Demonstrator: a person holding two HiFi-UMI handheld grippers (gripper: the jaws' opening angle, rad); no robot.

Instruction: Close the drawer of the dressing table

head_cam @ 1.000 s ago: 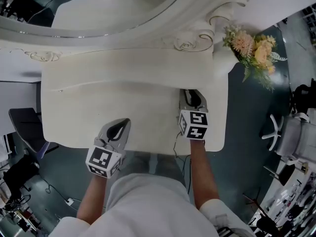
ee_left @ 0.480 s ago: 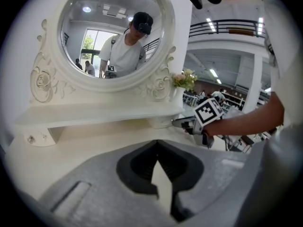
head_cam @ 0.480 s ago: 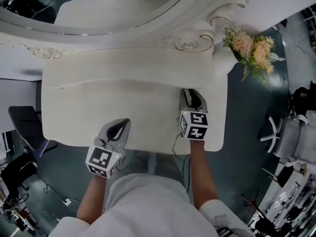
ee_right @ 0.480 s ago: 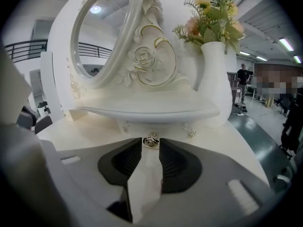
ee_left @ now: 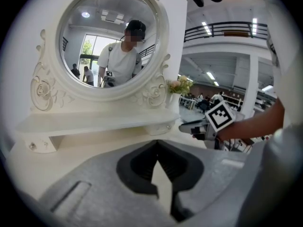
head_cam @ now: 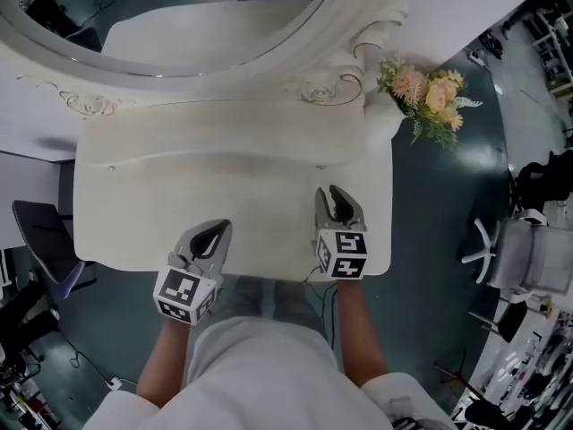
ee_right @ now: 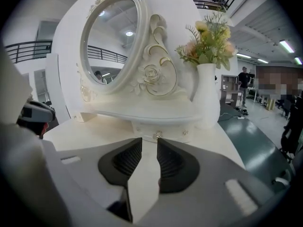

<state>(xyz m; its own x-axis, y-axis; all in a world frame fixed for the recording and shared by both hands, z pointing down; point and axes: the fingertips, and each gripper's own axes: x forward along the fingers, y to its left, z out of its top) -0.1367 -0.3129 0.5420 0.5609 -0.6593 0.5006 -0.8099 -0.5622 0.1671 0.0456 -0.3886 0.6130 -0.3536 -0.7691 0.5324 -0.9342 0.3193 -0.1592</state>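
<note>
We noted right gripper (ee_right: pixel 147 144) over table top (head_cam: pixel 224 204), fingers narrowly apart, empty. Small drawer (ee_right: pixel 170 131) under mirror shelf sat ahead, untouched. Left gripper (ee_left: pixel 156 142) tips together, empty. We judged: push front squarely near knob (ee_right: pixel 157 135), slowly.

One dressing table (head_cam: pixel 224 186), one mirror (head_cam: pixel 206 12), one vase (ee_right: pixel 207 98), two claws: left claw (head_cam: pixel 215 232), right claw (head_cam: pixel 338 197).
</note>
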